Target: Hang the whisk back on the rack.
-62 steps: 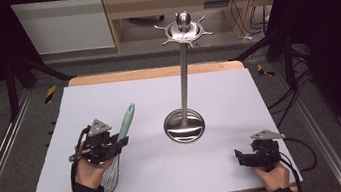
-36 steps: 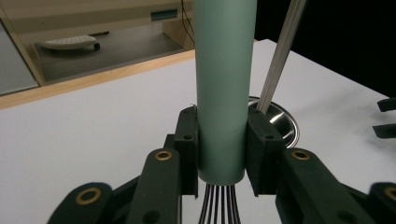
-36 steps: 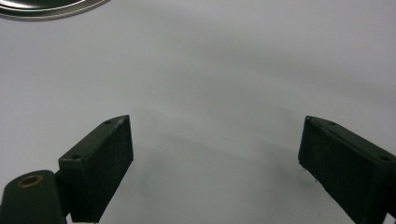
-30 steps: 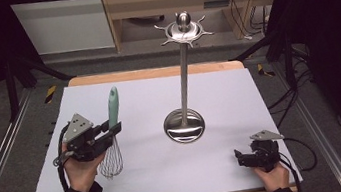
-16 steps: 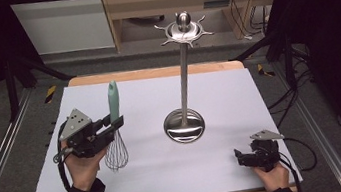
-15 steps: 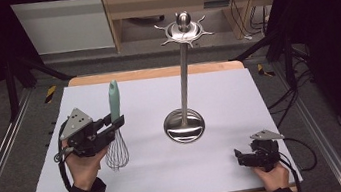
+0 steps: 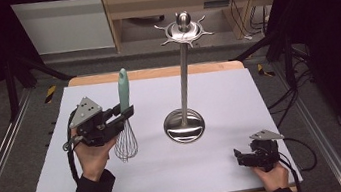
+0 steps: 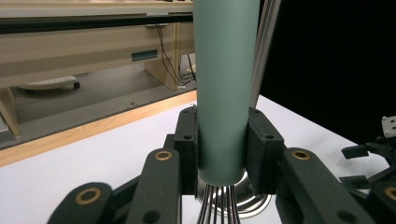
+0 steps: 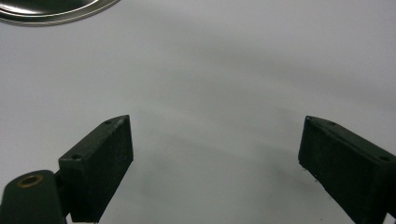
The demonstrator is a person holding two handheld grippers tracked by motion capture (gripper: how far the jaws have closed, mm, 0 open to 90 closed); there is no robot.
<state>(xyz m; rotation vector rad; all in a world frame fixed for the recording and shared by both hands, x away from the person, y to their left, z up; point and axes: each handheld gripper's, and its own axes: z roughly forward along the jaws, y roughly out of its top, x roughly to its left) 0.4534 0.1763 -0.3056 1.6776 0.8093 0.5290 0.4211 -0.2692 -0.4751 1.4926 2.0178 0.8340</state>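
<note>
Whisk point(image 7: 123, 117) stands upright over the left half of the table point(image 7: 259, 93), handle up and wire head down, the wires at or just above the white surface; contact there cannot be told. Left gripper point(image 7: 123, 116) clamps the green handle low down, just above the wires, both pads point(image 8: 264, 156) pressed flat against its sides. Near the table's middle stands the metal stand point(image 7: 185, 121). Right gripper point(image 7: 240, 159) rests by the near right corner, jaws spread wide with nothing between them.
</note>
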